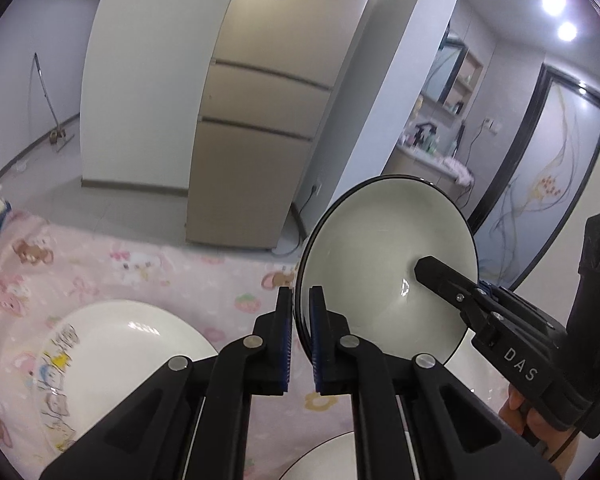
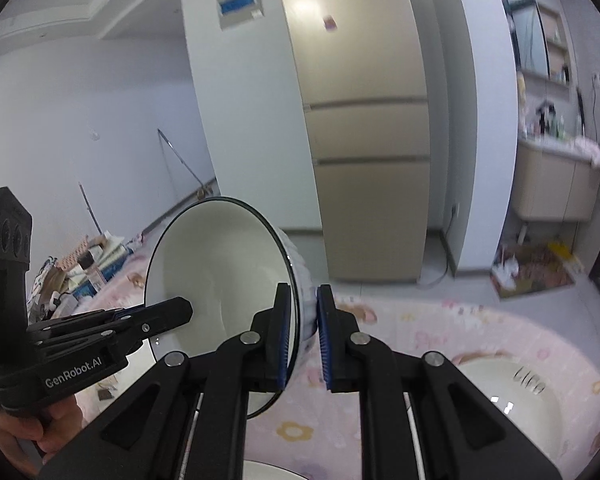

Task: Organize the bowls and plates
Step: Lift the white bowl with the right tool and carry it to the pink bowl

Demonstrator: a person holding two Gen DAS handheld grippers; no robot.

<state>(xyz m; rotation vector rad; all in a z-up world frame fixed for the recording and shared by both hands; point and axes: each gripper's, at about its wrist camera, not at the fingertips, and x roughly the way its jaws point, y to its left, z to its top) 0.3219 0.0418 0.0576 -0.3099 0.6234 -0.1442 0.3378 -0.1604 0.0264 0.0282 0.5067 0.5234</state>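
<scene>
One bowl (image 1: 380, 248), white inside with a dark rim and a blue-patterned outside, hangs tilted above the table with both grippers on it. My left gripper (image 1: 300, 308) is shut on its left rim, the thin edge pinched between the blue pads. My right gripper (image 2: 303, 312) is shut on the opposite wall of the same bowl (image 2: 220, 264). Each wrist view shows the other gripper with one finger inside the bowl: the right gripper (image 1: 428, 268) and the left gripper (image 2: 180, 308). A white plate with cartoon print (image 1: 112, 360) lies below on the pink tablecloth (image 1: 160, 264).
More white dishes lie on the cloth: one at the bottom edge (image 1: 328, 456), one at the right (image 2: 512, 388). Books and clutter (image 2: 88, 264) pile up at the table's left end. Beyond the table stand a beige fridge (image 1: 260, 140) and a washbasin cabinet (image 2: 556, 184).
</scene>
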